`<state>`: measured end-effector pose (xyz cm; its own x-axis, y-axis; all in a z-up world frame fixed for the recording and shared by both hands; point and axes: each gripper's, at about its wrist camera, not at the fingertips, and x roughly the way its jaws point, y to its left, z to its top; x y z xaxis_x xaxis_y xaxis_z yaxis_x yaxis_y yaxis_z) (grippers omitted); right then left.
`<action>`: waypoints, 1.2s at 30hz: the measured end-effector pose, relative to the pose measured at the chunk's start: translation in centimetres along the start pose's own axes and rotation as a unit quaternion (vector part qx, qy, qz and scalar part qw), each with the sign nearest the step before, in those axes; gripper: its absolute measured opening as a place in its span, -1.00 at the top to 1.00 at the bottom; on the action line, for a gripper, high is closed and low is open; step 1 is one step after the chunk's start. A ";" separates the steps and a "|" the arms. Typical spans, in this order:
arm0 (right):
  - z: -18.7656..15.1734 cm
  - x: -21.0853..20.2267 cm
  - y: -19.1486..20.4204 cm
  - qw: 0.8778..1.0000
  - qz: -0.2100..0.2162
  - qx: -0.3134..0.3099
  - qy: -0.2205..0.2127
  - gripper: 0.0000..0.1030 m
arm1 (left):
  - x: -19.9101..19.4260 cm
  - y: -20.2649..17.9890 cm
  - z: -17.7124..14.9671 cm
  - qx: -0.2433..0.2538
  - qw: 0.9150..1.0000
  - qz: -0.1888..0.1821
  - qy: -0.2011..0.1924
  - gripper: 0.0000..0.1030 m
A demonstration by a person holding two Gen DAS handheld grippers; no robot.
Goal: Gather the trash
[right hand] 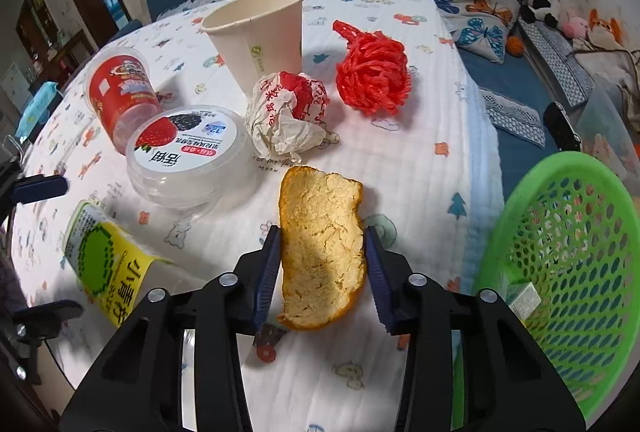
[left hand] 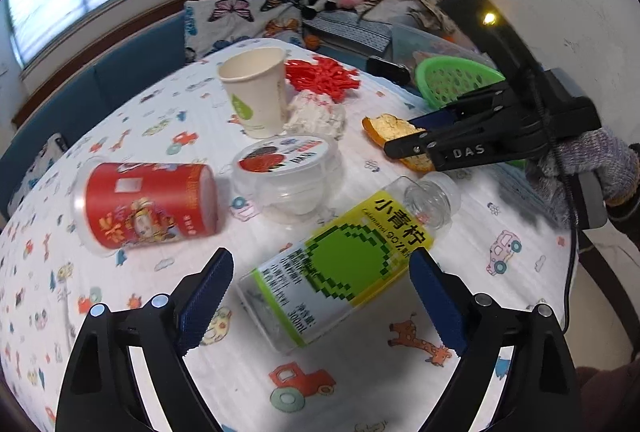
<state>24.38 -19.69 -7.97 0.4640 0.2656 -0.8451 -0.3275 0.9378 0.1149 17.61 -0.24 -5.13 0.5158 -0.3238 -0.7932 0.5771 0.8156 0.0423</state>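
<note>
A clear bottle (left hand: 344,272) with a green and yellow label lies on its side on the cartoon-print tablecloth (left hand: 360,384). My left gripper (left hand: 320,268) stands open astride it, one blue pad on each side, with a gap at the left pad. A piece of orange peel (right hand: 320,240) sits pith side up between the pads of my right gripper (right hand: 322,232), which is shut on it. A green mesh basket (right hand: 560,252) stands just right of that gripper at the table's edge. The left wrist view shows the right gripper (left hand: 404,140) on the peel (left hand: 392,128).
On the table beyond lie a red cup (left hand: 148,208) on its side, a lidded clear tub (left hand: 288,172), an upright paper cup (left hand: 256,92), a crumpled wrapper (right hand: 288,116) and a red net (right hand: 372,76). A blue sofa with cushions and soft toys lies behind.
</note>
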 end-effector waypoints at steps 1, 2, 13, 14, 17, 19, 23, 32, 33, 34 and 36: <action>-0.2 -0.4 -0.1 1.000 0.001 0.002 -0.003 0.21 | 0.2 -0.1 0.2 0.004 1.000 0.001 0.003 -0.68; -0.4 -0.8 -0.3 1.000 0.002 0.005 -0.006 0.22 | 0.4 -0.2 0.3 0.010 1.000 0.001 0.005 -0.68; -2.5 -4.9 -1.0 0.999 0.005 0.019 -0.034 0.22 | 1.9 -2.3 1.0 0.111 0.993 -0.021 0.024 -0.76; -2.7 -5.1 -0.9 0.999 0.005 0.019 -0.035 0.22 | 2.1 -2.3 1.1 0.118 0.992 -0.019 0.027 -0.76; -3.2 -5.7 -0.9 0.999 0.005 0.021 -0.038 0.22 | 2.8 -2.4 1.2 0.134 0.990 -0.026 0.036 -0.76; -3.6 -6.0 -0.9 0.999 0.005 0.023 -0.039 0.22 | 3.3 -2.5 1.2 0.144 0.988 -0.033 0.045 -0.76; -4.3 -6.5 -0.9 0.999 0.003 0.025 -0.039 0.22 | 3.9 -2.7 1.4 0.154 0.986 -0.044 0.052 -0.76; -6.0 -7.2 -1.3 0.999 0.004 0.038 -0.039 0.22 | 5.1 -2.5 1.1 0.132 0.985 -0.077 0.080 -0.74; -6.1 -7.3 -1.4 0.998 0.002 0.039 -0.040 0.22 | 5.0 -2.6 1.0 0.129 0.985 -0.079 0.078 -0.71; -6.2 -7.4 -1.4 0.998 0.002 0.040 -0.041 0.22 | 4.8 -2.6 1.0 0.124 0.986 -0.083 0.079 -0.62; -6.4 -7.5 -1.5 0.998 0.002 0.042 -0.044 0.22 | 4.8 -2.5 1.2 0.111 0.986 -0.094 0.083 -0.51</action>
<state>16.14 -24.53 -5.09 0.5339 0.2846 -0.7962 -0.2616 0.9510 0.1646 19.39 -4.37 -8.29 0.2860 -0.3608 -0.8877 0.7866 0.6174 0.0025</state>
